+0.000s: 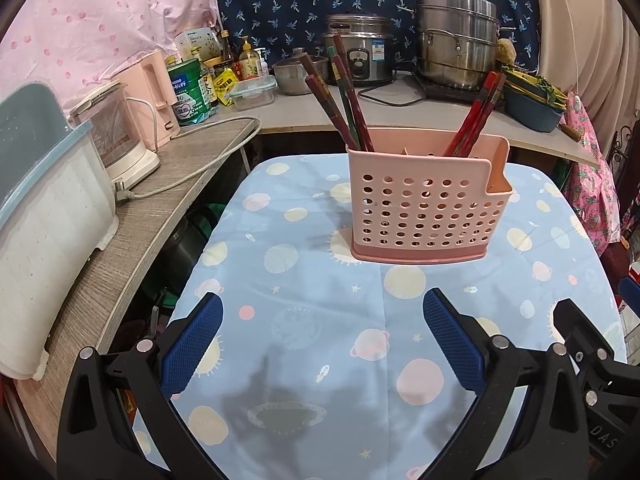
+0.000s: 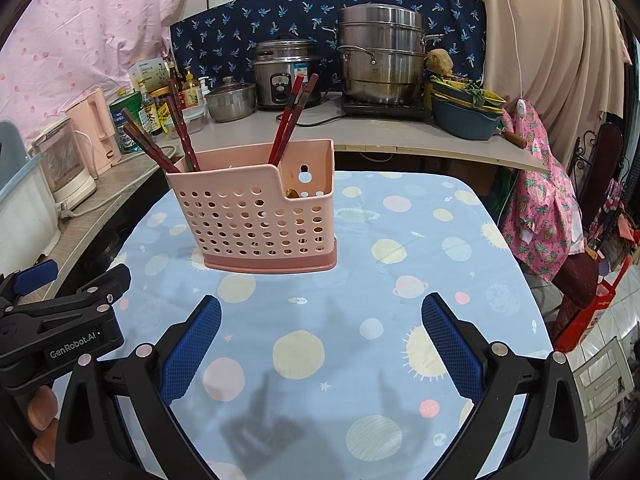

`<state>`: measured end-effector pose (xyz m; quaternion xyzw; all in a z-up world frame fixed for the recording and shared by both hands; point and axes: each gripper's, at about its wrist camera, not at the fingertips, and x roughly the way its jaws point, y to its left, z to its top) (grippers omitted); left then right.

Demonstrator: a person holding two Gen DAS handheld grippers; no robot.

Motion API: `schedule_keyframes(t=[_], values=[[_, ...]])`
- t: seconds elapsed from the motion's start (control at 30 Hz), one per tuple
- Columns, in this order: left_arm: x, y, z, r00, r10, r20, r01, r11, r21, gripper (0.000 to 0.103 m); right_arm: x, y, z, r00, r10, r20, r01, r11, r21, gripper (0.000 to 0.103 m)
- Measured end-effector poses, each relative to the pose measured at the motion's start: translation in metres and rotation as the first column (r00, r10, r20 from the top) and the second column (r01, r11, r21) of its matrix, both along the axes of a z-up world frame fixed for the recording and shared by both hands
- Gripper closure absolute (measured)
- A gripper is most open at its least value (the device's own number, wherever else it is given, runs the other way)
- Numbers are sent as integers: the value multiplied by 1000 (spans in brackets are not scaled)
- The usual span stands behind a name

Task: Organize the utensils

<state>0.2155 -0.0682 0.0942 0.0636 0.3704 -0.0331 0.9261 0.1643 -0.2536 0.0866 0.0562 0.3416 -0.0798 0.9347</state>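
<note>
**Asker:** Where do your claws sit, and what are they carrying?

**Me:** Both hang low over the near edge of the tabletop (image 1: 304, 280), which is covered by a light blue cloth printed with planets. My left claw (image 1: 322, 344) is spread wide with nothing between its blue pads. My right claw (image 2: 320, 344) is the same, spread and empty.

**Asker:** Where are the utensils?

**Me:** All the ones I can see stand in a pink perforated plastic utensil holder (image 1: 420, 208) near the far edge of the tabletop, a little toward its middle. Dark reddish-brown chopsticks (image 1: 340, 96) lean out of its left end. Brighter red chopsticks (image 1: 476, 120) lean out toward its right. In the low-cut right compartment, something small and golden (image 2: 291, 193) shows, too little to identify.

**Asker:** Which step are you at?

**Me:** I see no loose utensil on the cloth, so I judge this is either the very start or the end of sorting.

**Asker:** What would a next move need?

**Me:** Reaching forward to the holder, then closing one claw on a single chopstick high on its shaft, lifting straight up so the light holder does not tip.
</note>
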Motion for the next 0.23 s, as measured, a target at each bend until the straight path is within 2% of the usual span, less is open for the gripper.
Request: schedule_keyframes(t=[0.23], values=[[0,-3,3,1000,-17,13,17,1000,-1,7,2,-2,1,1000,-12,5,12,1000,4,6]])
